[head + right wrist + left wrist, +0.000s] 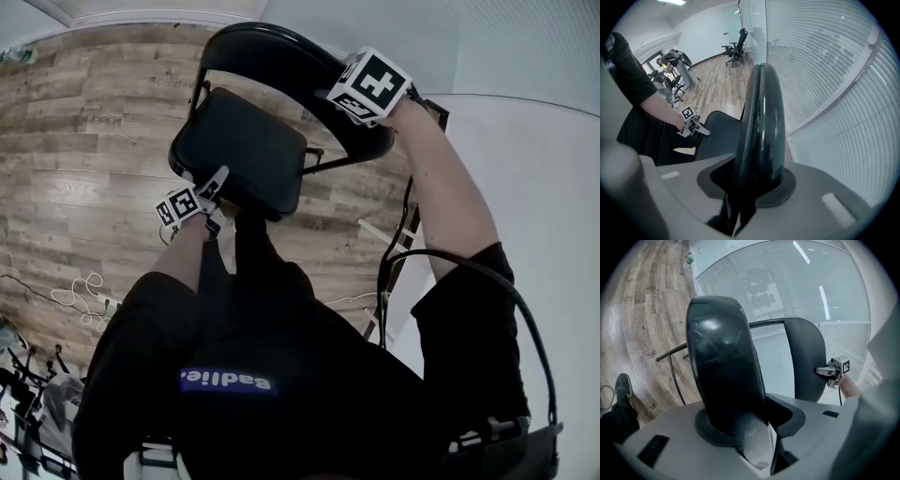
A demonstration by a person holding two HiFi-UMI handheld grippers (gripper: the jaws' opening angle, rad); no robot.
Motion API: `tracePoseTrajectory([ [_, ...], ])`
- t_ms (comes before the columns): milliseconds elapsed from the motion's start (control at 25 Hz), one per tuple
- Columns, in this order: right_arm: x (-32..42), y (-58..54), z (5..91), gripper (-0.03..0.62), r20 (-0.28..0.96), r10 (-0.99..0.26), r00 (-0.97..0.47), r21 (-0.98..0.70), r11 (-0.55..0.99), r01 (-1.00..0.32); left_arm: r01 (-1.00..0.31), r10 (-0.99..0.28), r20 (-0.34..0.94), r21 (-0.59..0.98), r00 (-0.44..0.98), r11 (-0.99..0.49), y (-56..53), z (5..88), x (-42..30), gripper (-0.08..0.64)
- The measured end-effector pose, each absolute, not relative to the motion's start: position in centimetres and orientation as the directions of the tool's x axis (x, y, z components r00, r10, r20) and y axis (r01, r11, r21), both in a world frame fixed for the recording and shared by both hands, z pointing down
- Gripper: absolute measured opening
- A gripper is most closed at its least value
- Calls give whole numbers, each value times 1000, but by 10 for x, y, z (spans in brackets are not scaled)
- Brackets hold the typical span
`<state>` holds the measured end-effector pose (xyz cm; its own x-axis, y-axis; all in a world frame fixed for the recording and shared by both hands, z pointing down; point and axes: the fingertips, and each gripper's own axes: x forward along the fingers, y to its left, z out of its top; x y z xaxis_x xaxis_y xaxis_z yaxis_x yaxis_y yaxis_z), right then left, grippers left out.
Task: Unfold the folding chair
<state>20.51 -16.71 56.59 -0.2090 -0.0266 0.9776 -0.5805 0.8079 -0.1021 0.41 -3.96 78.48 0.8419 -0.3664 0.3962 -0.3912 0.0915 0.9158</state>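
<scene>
the left gripper (215, 187) is squeezing the near edge of the seat (722, 362) of the black folding chair (323, 161). the right gripper (361, 91) is squeezing the top of the backrest (761, 126). the chair is sitting right in front of the person, over the wood floor (84, 122).

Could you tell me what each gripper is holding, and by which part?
The left gripper clamps the chair seat by its edge; the right gripper clamps the backrest by its rim.
</scene>
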Motion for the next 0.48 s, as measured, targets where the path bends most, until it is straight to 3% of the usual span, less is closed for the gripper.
tracePoseTrajectory([
  [240, 210, -178, 591, 92, 966, 44, -254, -185, 803, -566, -389, -391, 440, 898, 809, 206, -15, 827, -23, 179],
  [480, 222, -195, 625, 97, 949, 86, -305, -251, 790, -559, -366, -387, 428, 903, 817, 226, -1, 869, -46, 186],
])
